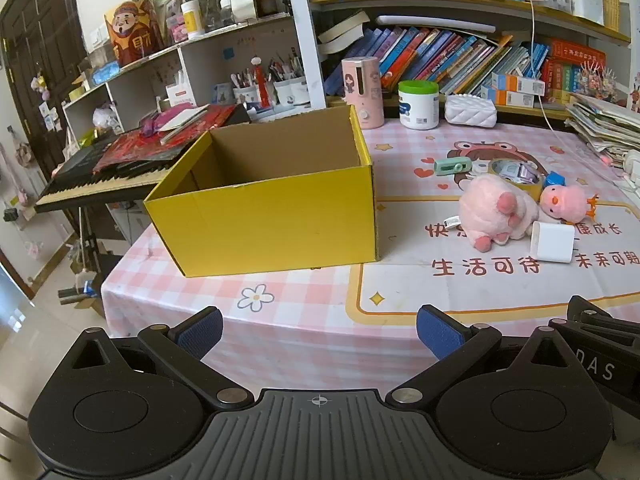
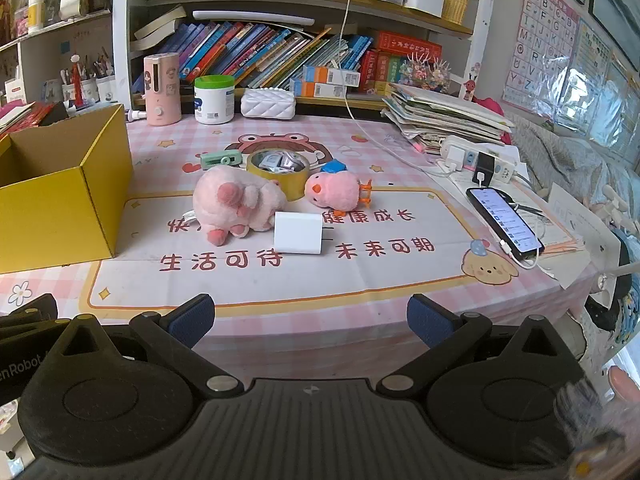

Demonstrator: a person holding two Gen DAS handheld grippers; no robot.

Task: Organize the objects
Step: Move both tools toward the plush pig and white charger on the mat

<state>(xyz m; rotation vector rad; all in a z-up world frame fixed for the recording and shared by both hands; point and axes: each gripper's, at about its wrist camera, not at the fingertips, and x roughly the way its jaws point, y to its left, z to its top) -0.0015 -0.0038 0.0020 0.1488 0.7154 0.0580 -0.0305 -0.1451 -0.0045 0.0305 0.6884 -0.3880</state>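
A: What sits nearest the cameras?

B: The two tools themselves. The left gripper has its blue pads spread as wide as they go, with nothing between them, above the near edge of the table. The right gripper is spread just as wide and just as empty, over the same pink checked cloth.

A: And ahead of them?

B: Ahead of the left gripper, slightly left of its centre line, stands the yellow box, open at the top, apart from the pads. In the right wrist view it sits at the far left.

A: Where are the loose things?

B: Ahead of the right gripper, well apart from it. Closest is the white charger, prongs pointing right. Touching it on the left is the pink plush pig; just behind to the right lies the pink plush duck.

A: Behind those?

B: The tape roll, with small items inside its ring, touches the pig. Left of it lies a green stapler-like item; a blue piece pokes up behind the duck.

A: Farthest back?

B: A phone lies at the right, and bookshelves line the back.
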